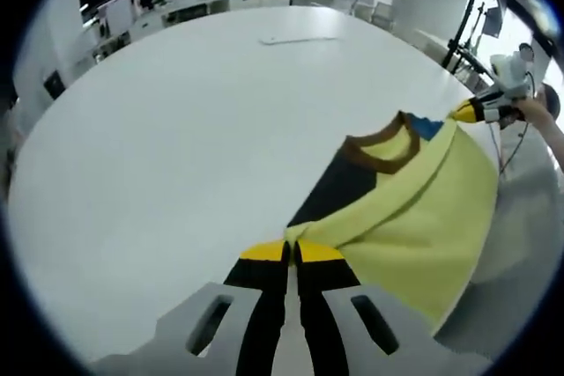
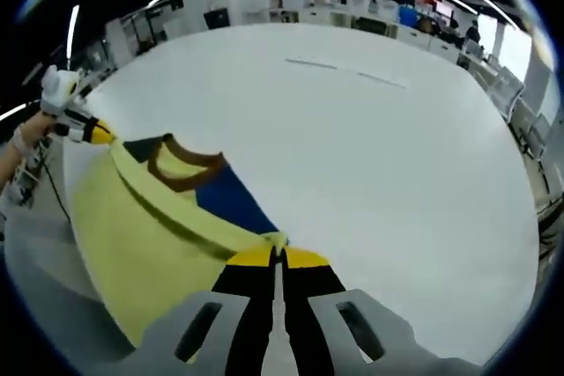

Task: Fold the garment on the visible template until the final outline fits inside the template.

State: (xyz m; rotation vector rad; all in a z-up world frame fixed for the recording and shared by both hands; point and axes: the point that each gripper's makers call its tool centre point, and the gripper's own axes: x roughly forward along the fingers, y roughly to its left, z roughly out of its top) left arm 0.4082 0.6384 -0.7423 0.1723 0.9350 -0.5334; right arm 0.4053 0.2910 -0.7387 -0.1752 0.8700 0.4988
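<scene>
A yellow garment (image 1: 414,217) with a brown collar (image 1: 383,149) and a dark front panel (image 1: 339,187) is stretched between both grippers over the near edge of the white table (image 1: 194,129). My left gripper (image 1: 291,251) is shut on one top corner of it. My right gripper (image 1: 467,112), held by a hand, grips the other corner by the blue patch. In the right gripper view the right gripper (image 2: 278,257) is shut on the garment (image 2: 132,235), and the left gripper (image 2: 92,132) pinches the far corner. The collar (image 2: 181,169) faces the table.
Faint thin lines (image 1: 300,40) lie far across the table, also visible as lines (image 2: 344,70) in the right gripper view. Desks, chairs and people stand beyond the table's far edge. A stand with cables (image 1: 463,41) rises at the right.
</scene>
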